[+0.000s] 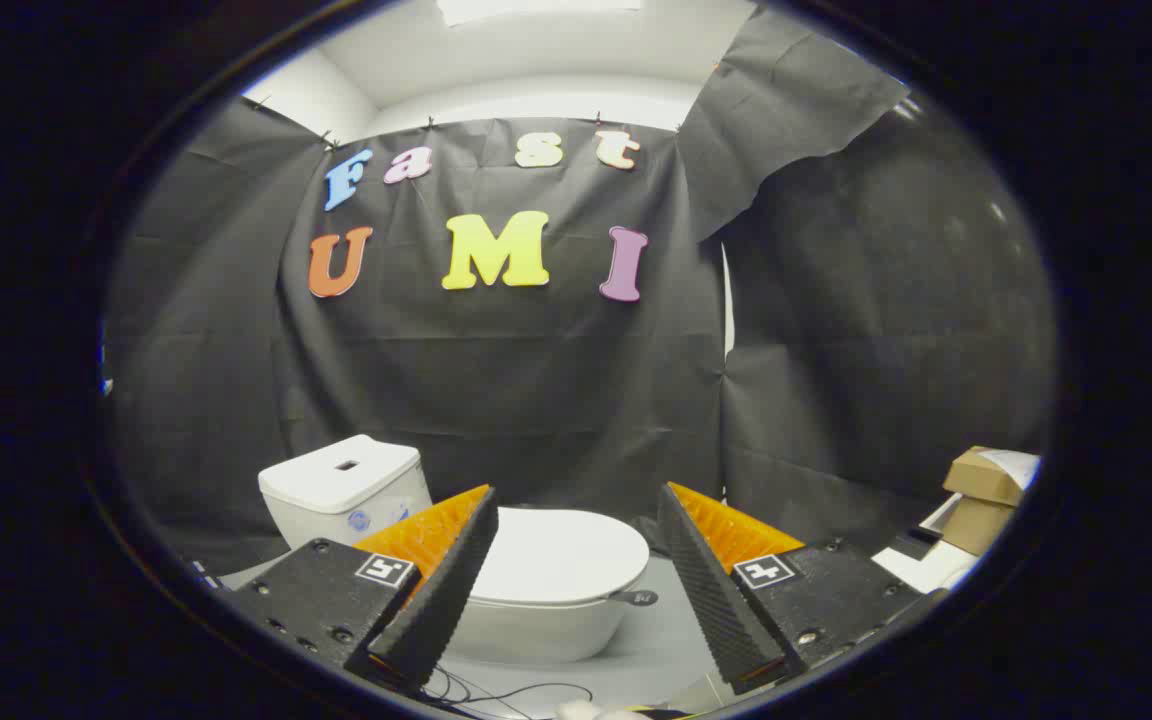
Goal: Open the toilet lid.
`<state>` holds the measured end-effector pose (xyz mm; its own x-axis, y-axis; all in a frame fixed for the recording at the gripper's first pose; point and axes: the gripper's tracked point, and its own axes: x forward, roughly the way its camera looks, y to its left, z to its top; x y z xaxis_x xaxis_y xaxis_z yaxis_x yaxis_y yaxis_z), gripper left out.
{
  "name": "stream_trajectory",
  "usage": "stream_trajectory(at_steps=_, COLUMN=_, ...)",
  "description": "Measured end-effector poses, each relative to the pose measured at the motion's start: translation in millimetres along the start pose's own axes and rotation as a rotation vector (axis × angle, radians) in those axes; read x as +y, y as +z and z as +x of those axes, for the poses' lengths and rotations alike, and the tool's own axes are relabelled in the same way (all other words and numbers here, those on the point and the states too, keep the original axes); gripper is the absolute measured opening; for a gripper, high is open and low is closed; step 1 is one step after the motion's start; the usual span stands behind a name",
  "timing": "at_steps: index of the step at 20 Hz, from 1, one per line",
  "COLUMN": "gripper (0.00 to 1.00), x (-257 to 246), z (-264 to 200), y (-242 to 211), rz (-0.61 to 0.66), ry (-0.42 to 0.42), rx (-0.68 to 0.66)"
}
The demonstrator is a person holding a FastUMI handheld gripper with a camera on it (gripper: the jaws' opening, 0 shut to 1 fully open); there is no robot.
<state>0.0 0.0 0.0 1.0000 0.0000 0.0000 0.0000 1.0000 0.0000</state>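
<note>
The gripper (pixel 576 560) hangs wide open and empty, its fingers spread either side of the small white glossy toilet (pixel 536 610) on the grey floor (pixel 656 640), whose flat white lid (pixel 561 555) lies shut just beyond them. The lid's front edge looks thin and slick, so a finger may slip off it, or push the light-looking bowl backwards; the small dark tab (pixel 636 598) at its rim seems a surer hold

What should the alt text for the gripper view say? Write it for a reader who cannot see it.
A white toilet with its lid shut stands just ahead of the open gripper, framed between its two fingers. Its tank stands against the black cloth wall, and cardboard boxes sit off to one side.
</note>
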Motion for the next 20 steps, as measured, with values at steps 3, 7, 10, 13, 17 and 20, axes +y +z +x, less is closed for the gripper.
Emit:
stream_trajectory(at_steps=3, gripper=1.0, x=-0.9, z=0.0, y=0.7, rz=-0.003, ry=0.0, rx=-0.001)
stream_trajectory(at_steps=7, gripper=1.0, x=-0.6, z=-0.9, y=3.9, rz=0.024, ry=0.0, rx=-0.01)
stream_trajectory(at_steps=10, gripper=1.0, x=-1.0, z=0.3, y=4.7, rz=0.013, ry=0.0, rx=-0.009)
stream_trajectory(at_steps=13, gripper=1.0, x=-2.2, z=0.5, y=5.3, rz=0.01, ry=-0.005, rx=-0.015)
stream_trajectory(at_steps=17, gripper=1.0, x=-0.1, z=1.6, y=1.0, rz=0.032, ry=0.001, rx=0.0)
stream_trajectory(at_steps=20, gripper=1.0, x=2.8, z=3.8, y=0.5, rz=0.026, ry=0.004, rx=0.001)
